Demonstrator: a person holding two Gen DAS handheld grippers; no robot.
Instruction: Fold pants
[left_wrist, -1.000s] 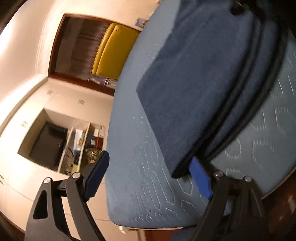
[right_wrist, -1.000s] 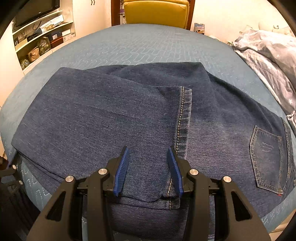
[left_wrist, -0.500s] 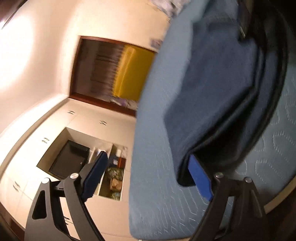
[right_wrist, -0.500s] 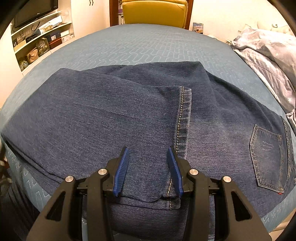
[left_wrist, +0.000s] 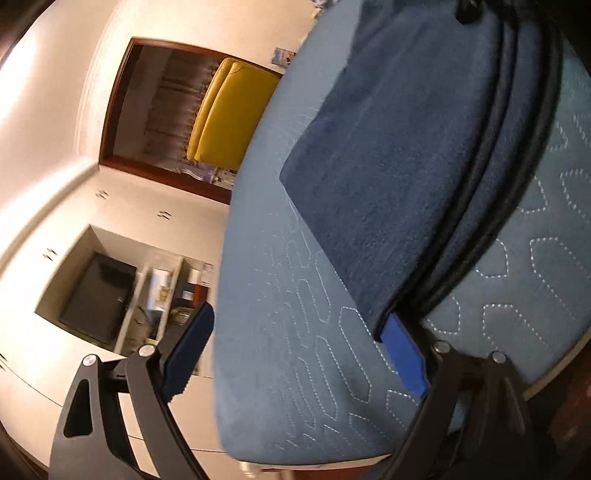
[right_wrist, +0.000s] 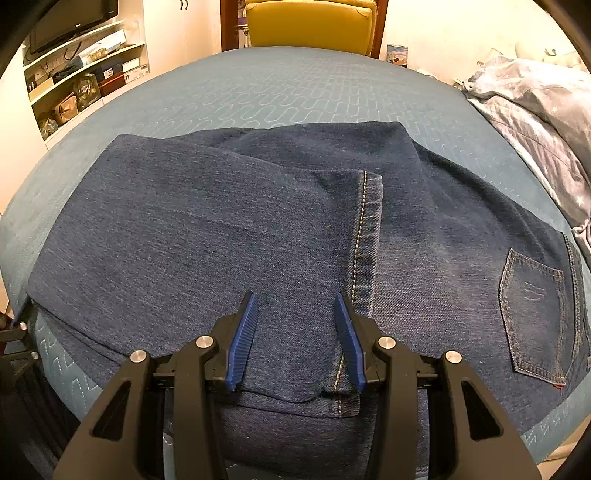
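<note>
our jeans (right_wrist: 229, 236) lie folded on the bed (right_wrist: 280, 88), thick, heavy, limp denim, best pinched at the stacked fold edge. our left gripper (left_wrist: 295, 347) gapes wide, one jaw slid under that edge; our right gripper (right_wrist: 295, 332) hovers half open, holding nothing.
</note>
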